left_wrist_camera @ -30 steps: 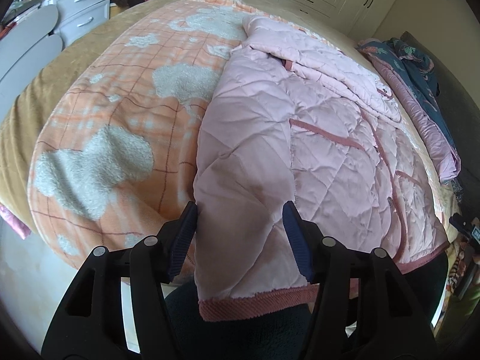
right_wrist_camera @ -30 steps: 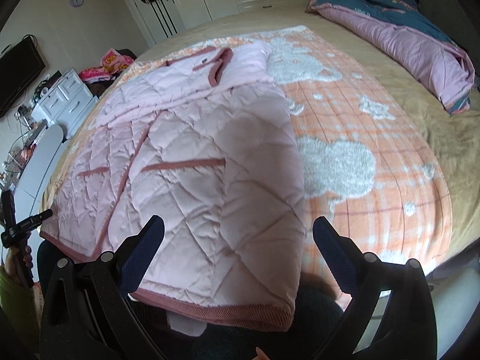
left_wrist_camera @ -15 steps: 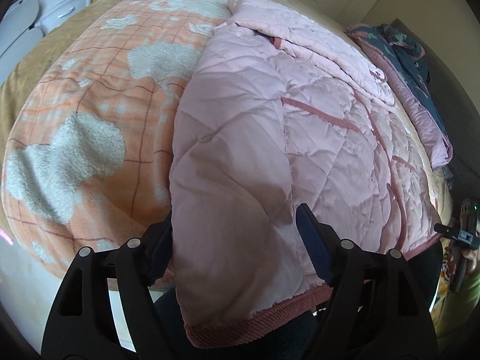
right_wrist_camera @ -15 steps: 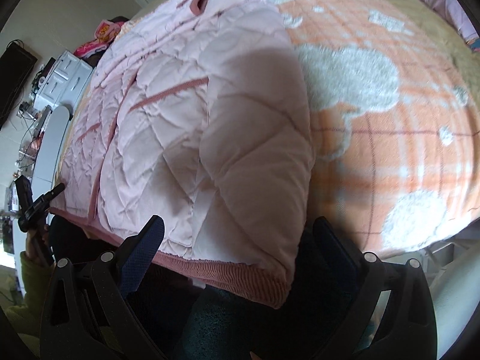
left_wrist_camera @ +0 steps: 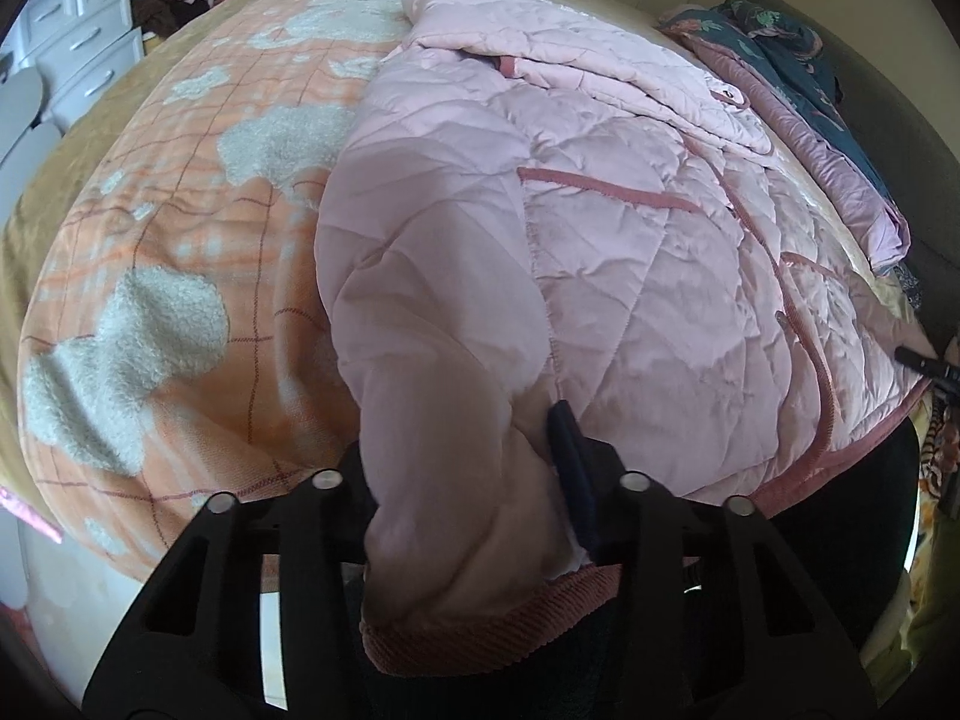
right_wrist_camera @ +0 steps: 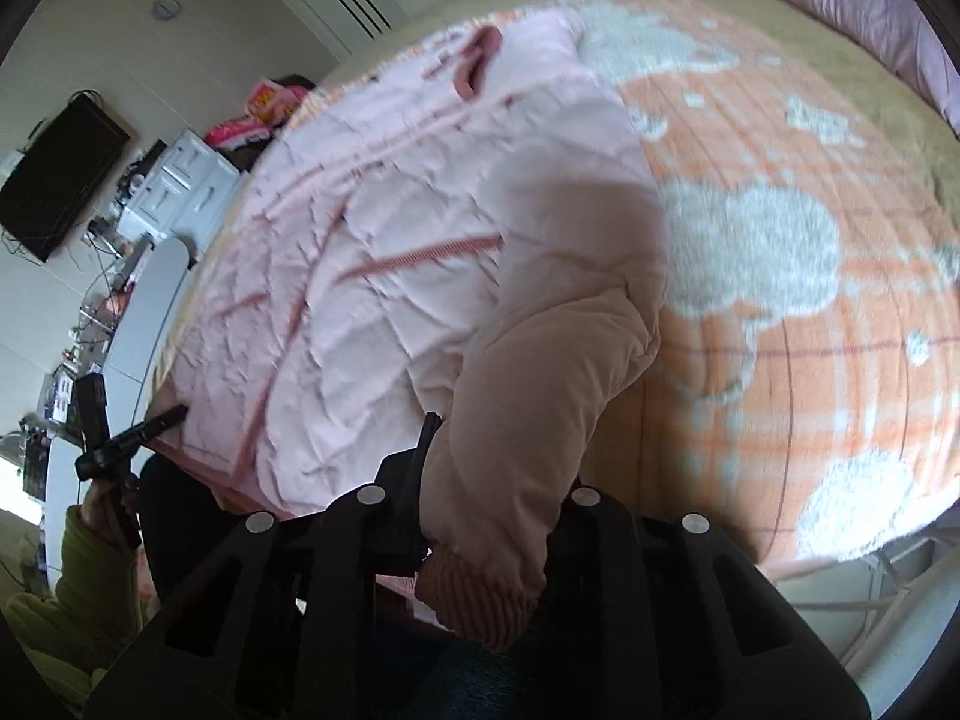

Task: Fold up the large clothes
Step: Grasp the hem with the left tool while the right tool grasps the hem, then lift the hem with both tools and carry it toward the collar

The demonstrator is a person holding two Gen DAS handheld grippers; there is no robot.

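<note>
A pink quilted jacket point(left_wrist_camera: 600, 228) lies spread flat on the bed, its ribbed hem point(left_wrist_camera: 480, 630) hanging over the near edge. My left gripper point(left_wrist_camera: 462, 468) is closing on the hem's left corner. The padded fabric bunches between its jaws, and only the right finger point(left_wrist_camera: 570, 468) shows. In the right wrist view, the jacket point(right_wrist_camera: 420, 228) has its right hem corner point(right_wrist_camera: 480, 600) puckered between the closing jaws of my right gripper point(right_wrist_camera: 498, 468). The cloth hides that gripper's right finger. The left gripper point(right_wrist_camera: 120, 444) shows there too, held by a hand in a green sleeve point(right_wrist_camera: 78, 576).
The jacket rests on an orange checked blanket point(left_wrist_camera: 180, 276) with white fleecy patches. A folded pink and dark blue duvet point(left_wrist_camera: 828, 120) lies along the bed's far side. White drawers point(left_wrist_camera: 78, 42) stand beside the bed, and a black screen point(right_wrist_camera: 54, 180) hangs on the wall.
Both grippers have gone from wide open over the hem to closed on it. The fabric now bunches up between each pair of fingers.
</note>
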